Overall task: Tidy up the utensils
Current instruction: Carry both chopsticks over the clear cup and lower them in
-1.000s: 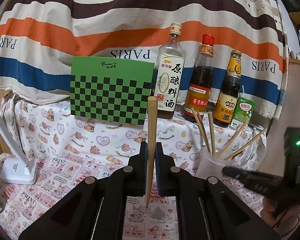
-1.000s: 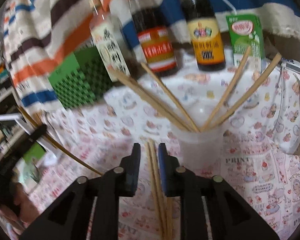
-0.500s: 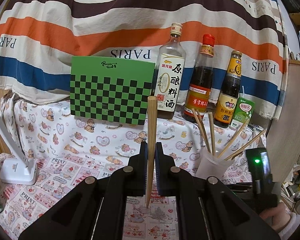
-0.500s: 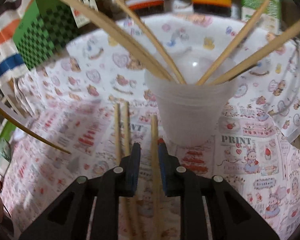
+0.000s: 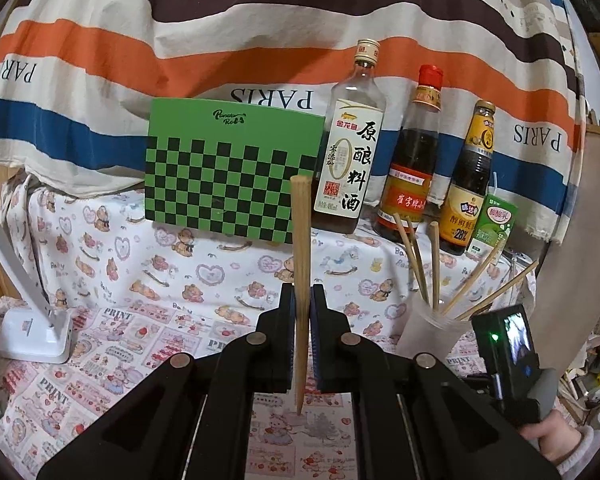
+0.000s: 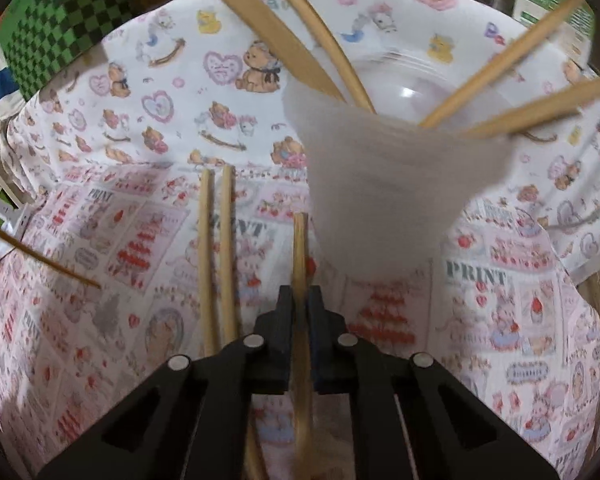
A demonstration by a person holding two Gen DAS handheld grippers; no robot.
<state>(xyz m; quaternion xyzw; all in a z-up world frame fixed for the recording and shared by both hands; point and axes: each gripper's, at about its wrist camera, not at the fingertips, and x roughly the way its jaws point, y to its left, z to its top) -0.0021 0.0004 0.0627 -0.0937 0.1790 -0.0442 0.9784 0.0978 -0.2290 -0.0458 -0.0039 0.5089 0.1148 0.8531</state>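
- The chopstick on the cloth lies flat just left of the plastic cup, with its long axis pointing away from the right wrist camera; it runs directly between the jaws of the right gripper, which are nearly pressed on it; whether they pinch it already I cannot tell.
- Two loose chopsticks lie parallel to it, further left; the right gripper is the nearer one to them.
- The left gripper pinches an upright chopstick, thick end up; the cup stands to its right.
- The cup holds several chopsticks fanned out; beyond it stand sauce bottles and a green checkered board.
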